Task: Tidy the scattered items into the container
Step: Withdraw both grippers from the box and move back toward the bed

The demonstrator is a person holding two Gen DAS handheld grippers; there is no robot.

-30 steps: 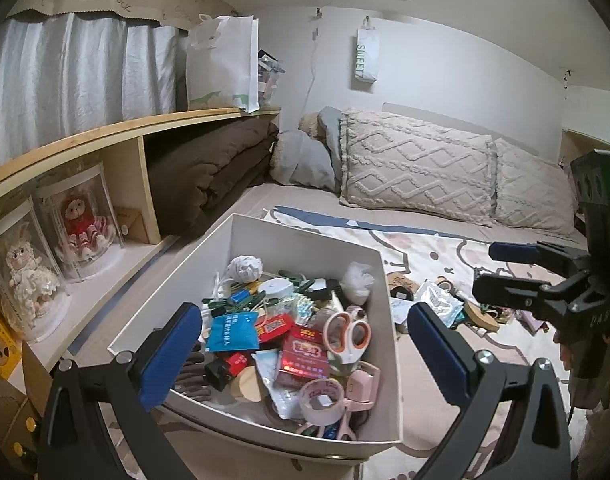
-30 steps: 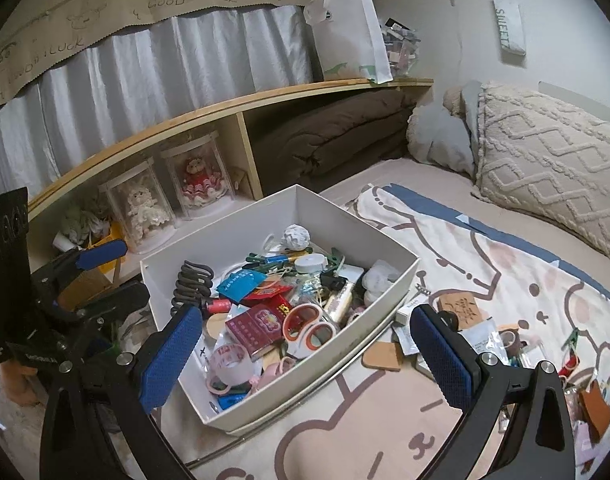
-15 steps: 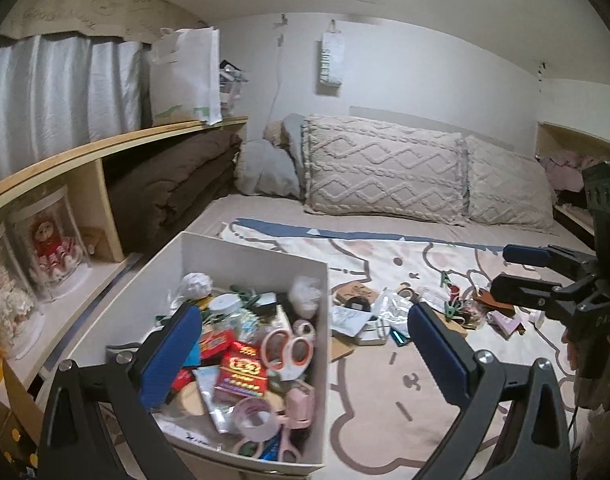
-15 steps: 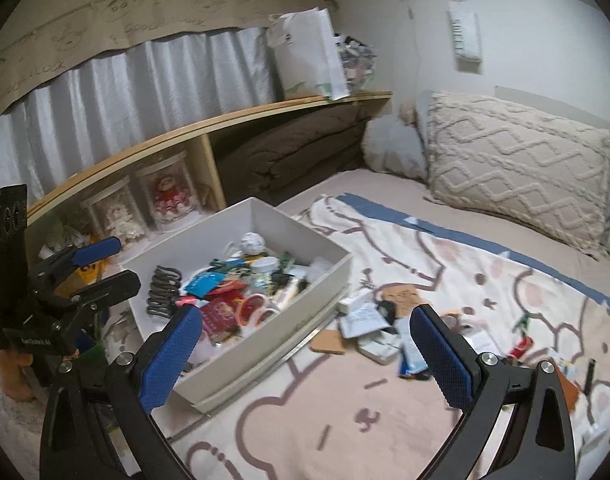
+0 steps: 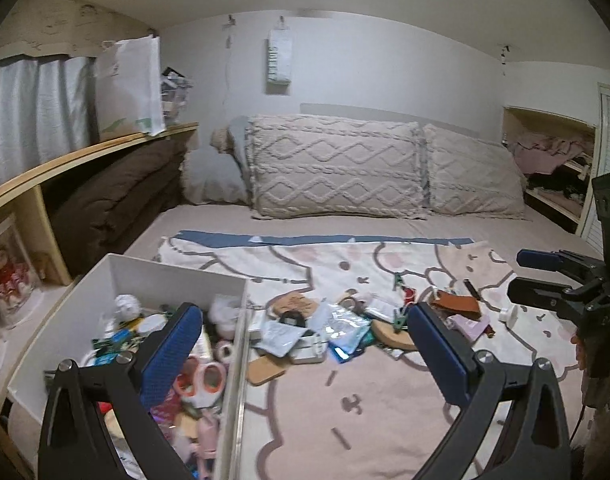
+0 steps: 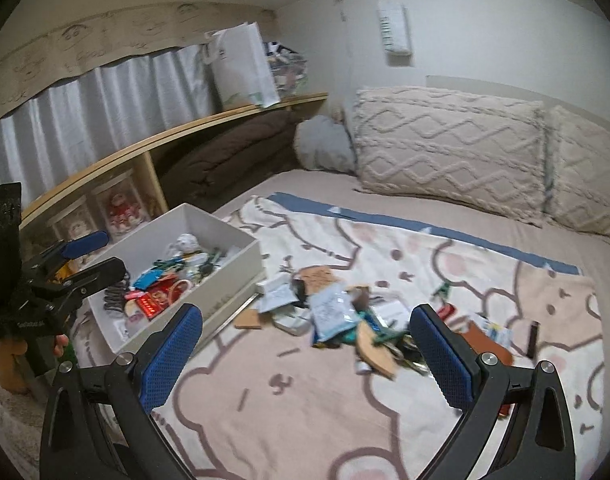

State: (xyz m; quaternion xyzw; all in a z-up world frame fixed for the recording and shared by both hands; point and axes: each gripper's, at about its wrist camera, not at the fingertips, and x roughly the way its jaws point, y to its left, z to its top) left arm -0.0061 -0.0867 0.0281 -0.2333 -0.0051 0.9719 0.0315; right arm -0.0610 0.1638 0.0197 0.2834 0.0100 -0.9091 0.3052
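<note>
— On the bed, where do the loose bits lie?
— Heaped on the cartoon blanket (image 6: 445, 256), just right of the white box (image 6: 221, 236): a clear packet (image 6: 331, 312), a cork piece (image 6: 375, 346), a brown leather piece (image 5: 457, 304).
— And the box?
— At the blanket's left edge, already full of scissors (image 5: 203, 380) and small clutter.
— The tools?
— Left tool (image 5: 305, 356) and right tool (image 6: 307, 354) both hover spread wide, holding nothing.
</note>
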